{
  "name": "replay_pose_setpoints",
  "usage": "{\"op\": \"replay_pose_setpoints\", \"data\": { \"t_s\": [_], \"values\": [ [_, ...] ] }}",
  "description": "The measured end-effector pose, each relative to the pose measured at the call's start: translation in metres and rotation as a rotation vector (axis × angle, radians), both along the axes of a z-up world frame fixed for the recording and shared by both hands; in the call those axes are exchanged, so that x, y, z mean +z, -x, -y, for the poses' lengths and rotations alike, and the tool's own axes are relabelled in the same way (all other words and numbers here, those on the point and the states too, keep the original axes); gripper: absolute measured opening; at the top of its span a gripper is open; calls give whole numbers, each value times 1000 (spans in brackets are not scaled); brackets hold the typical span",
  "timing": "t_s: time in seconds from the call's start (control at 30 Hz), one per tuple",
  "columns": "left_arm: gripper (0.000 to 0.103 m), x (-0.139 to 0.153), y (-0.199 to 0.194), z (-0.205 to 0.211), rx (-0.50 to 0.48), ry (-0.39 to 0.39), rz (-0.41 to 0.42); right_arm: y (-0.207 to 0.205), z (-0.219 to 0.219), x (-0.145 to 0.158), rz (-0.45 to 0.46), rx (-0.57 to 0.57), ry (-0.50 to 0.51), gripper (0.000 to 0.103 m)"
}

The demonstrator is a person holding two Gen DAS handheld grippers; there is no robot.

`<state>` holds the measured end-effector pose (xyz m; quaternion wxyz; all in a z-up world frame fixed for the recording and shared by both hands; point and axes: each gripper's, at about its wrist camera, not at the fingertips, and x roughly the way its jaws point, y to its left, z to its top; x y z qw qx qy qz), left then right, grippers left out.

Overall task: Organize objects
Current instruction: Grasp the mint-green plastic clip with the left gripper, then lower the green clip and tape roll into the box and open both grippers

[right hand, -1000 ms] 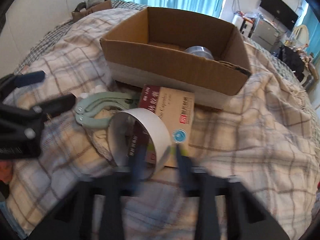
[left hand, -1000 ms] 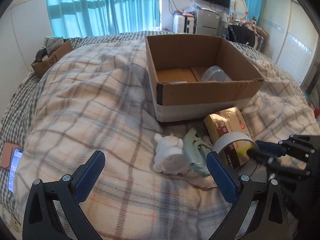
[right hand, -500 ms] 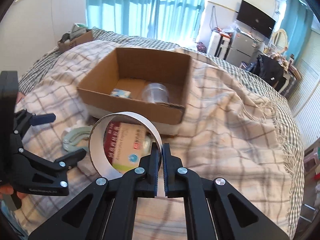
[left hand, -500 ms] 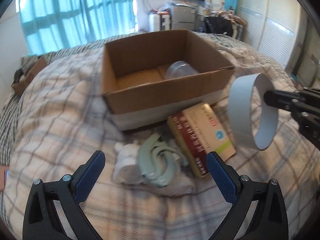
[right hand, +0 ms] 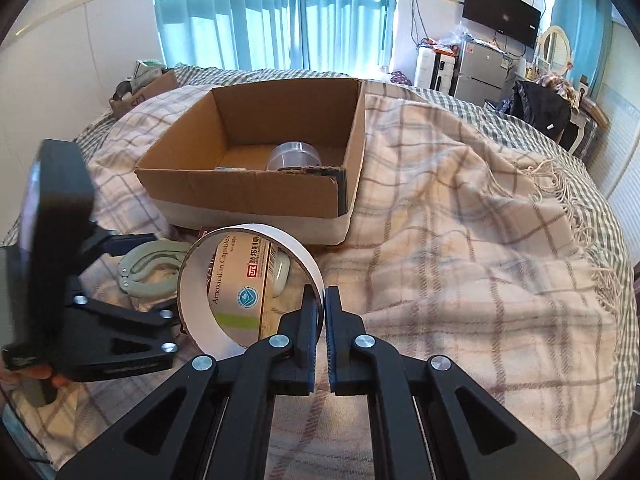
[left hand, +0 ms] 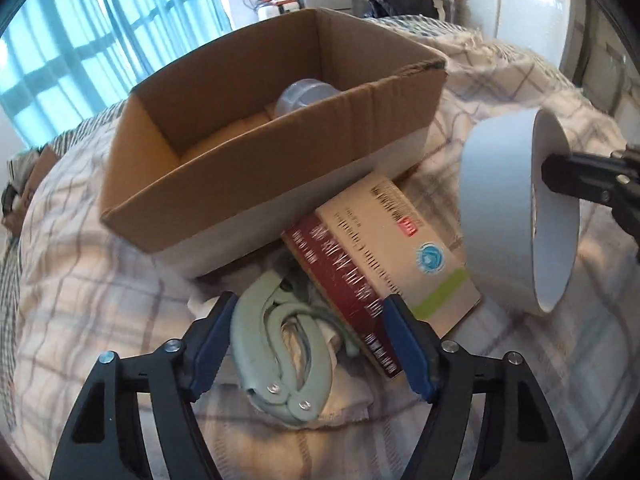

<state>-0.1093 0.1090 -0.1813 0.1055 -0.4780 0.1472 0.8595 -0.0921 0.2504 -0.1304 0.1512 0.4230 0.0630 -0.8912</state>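
Bed (right hand: 460, 248) under plaid blanket fills near scene. Far: teal curtains (right hand: 272, 12) over bright window. Far right: wall-mounted TV (right hand: 502, 12), grey fridge (right hand: 482, 70), round mirror (right hand: 554, 46).

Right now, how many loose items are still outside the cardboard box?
3 visible: the tape roll held up by the right gripper, the medicine box and the green clip on the blanket. More may be hidden.

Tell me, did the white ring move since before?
Yes. The white ring was lying on the medicine box; now the right gripper holds it lifted above the box, nearer the cardboard box.
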Motion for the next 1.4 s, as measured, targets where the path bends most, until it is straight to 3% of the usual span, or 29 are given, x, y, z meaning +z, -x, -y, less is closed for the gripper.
{"op": "replay_pose_setpoints", "data": {
  "t_s": [0.03, 0.07, 0.17, 0.23, 0.37, 0.43, 0.7, 0.93, 1.1, 1.27, 1.4],
  "values": [
    [55, 1, -2, -2, -7, -2, 5, -1, 0, 0, -2, 0, 6, 4],
    [32, 0, -5, -3, -11, -23, 38, -1, -1, 0, -4, -1, 8, 4],
    [25, -1, -16, 1, -3, -115, 130, -3, -2, 2, -12, -2, 15, 4],
    [16, -1, -22, 5, 2, -96, 122, -5, -1, 4, -20, -5, 10, 4],
    [10, 10, -33, 12, 36, -108, 92, -10, 3, 7, -43, -10, -10, 4],
    [9, 20, -40, 12, 37, -96, 53, -13, 4, 9, -55, -15, -17, 4],
    [9, 81, -69, 37, 40, -167, -94, -29, 6, 29, -83, -35, -11, 4],
    [9, 130, -68, 55, 36, -231, -203, -45, 23, 69, -156, -13, -32, 4],
    [9, 168, -41, 60, 8, -251, -264, -40, 39, 105, -199, 45, -54, 4],
    [9, 210, 9, 66, 19, -231, -327, 0, 58, 139, -227, 74, -64, 3],
    [9, 222, 50, 65, 22, -195, -362, 41, 66, 153, -226, 69, -53, 3]
  ]
}}
